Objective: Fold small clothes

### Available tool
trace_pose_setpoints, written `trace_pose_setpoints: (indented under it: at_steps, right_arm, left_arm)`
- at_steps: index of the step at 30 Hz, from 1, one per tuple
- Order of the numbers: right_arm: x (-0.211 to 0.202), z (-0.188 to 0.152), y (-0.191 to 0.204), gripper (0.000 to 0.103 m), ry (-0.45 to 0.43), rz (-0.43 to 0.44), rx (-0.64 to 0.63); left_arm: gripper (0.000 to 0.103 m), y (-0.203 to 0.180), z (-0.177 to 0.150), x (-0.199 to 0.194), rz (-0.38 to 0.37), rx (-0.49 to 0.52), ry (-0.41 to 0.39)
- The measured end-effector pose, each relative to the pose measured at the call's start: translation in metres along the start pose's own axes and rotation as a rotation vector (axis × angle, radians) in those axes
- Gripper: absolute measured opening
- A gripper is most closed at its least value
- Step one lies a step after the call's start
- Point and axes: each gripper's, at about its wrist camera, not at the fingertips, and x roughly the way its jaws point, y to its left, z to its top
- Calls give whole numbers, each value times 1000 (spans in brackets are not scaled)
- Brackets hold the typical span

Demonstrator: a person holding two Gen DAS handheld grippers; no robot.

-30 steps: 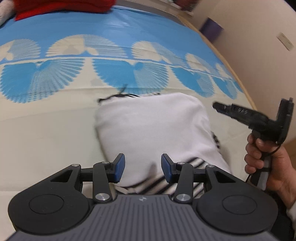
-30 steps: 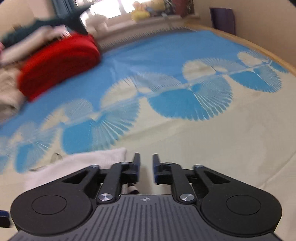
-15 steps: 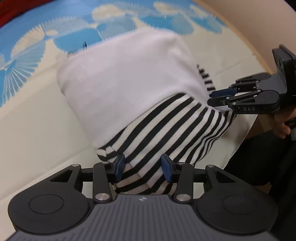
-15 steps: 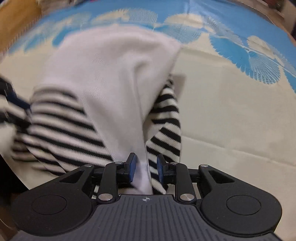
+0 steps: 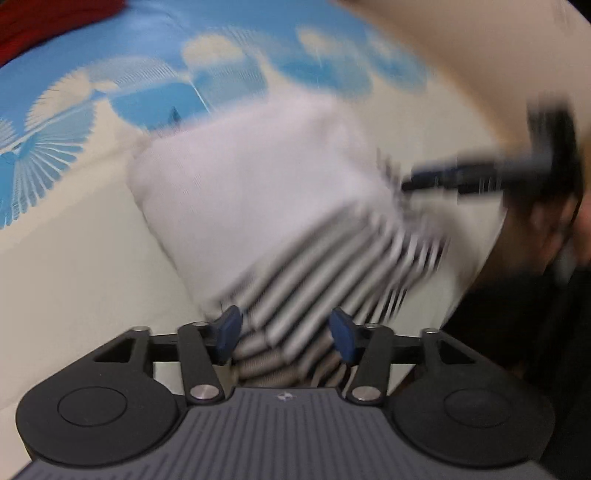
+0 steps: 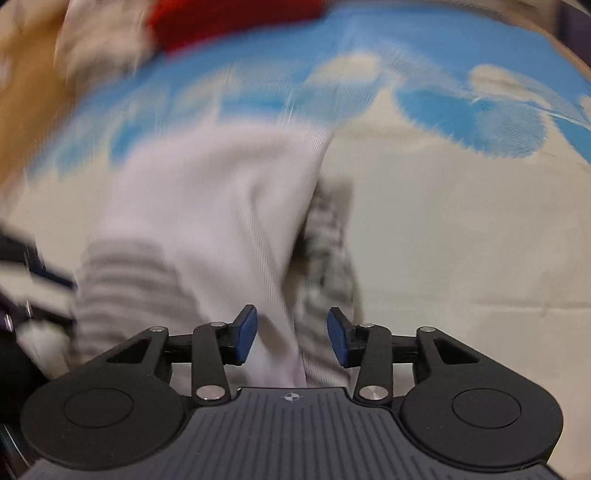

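Observation:
A small white garment (image 5: 258, 192) with a black-and-white striped lower part lies on the blue-and-cream bedspread (image 5: 74, 277). My left gripper (image 5: 285, 332) hangs over its striped hem. Its jaws are opening, with striped cloth lying loose between the blue pads. In the right wrist view the same garment (image 6: 207, 206) shows a white fold and a striped layer running between the fingers of my right gripper (image 6: 291, 334), whose jaws are opening too. The right gripper (image 5: 410, 182) appears blurred at the garment's right side. The left gripper (image 6: 55, 280) shows at the left edge.
A red folded pile (image 6: 229, 18) and pale clothes (image 6: 103, 48) lie at the far side of the bed. The bed's edge drops off to a dark area (image 5: 517, 332) at the near right. A beige wall (image 5: 480, 55) rises beyond.
Both grippers came down onto the garment's near striped edge and then spread their jaws wider. The garment now lies lower and flatter than half a second ago. Both views are blurred by motion.

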Motion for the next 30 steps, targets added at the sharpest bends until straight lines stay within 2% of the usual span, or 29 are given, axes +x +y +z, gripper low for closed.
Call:
trace_pose_setpoints:
  at_steps: [1,2,4,7,13,18,20,21,22,24,26,27,29,30]
  right_arm:
    - [-6,4,-4,61,-49,5,41]
    - [-9,6,-6,74,-84,6,74]
    - [-3,10,-11,82,-86,9,119]
    - [17,15,-12,82,-16,2,130]
    - [52,25,-8,83,51,-9,134]
    - [67,26,-8,89,100,-28,132]
    - [71,27,-10,89,111,-23,141]
    - [71,28,-10,89,115,-19,150]
    - [72,28,-11,87,114,-14,158]
    - [72,30,-11,76,107,9,165]
    - [74,32,-9,54,101,30,166]
    - [74,32,-7,47,100,43,162]
    - [74,33,-2,31,93,50,142]
    - [74,34,0,29,89,42,128]
  left_arm:
    - [80,8,4,-3,3,-51,-33]
    - [85,17,8,-3,37,-112,-62]
    - [85,29,15,5,80,-192,-56]
    - [85,39,22,17,105,-272,-48]
    - [87,51,36,36,126,-356,-33]
    - [91,69,40,58,55,-454,-30]
    - [99,78,35,69,7,-503,-42]
    - [99,83,34,76,-1,-534,-31]
    - [99,87,33,81,-19,-556,-30]
    - [99,92,33,90,-63,-586,-34]
    - [99,91,37,95,-72,-591,-36]
    - [99,88,38,97,-80,-581,-47]
    - [96,81,42,101,-54,-543,-52]
    - [93,77,45,101,-37,-523,-58]
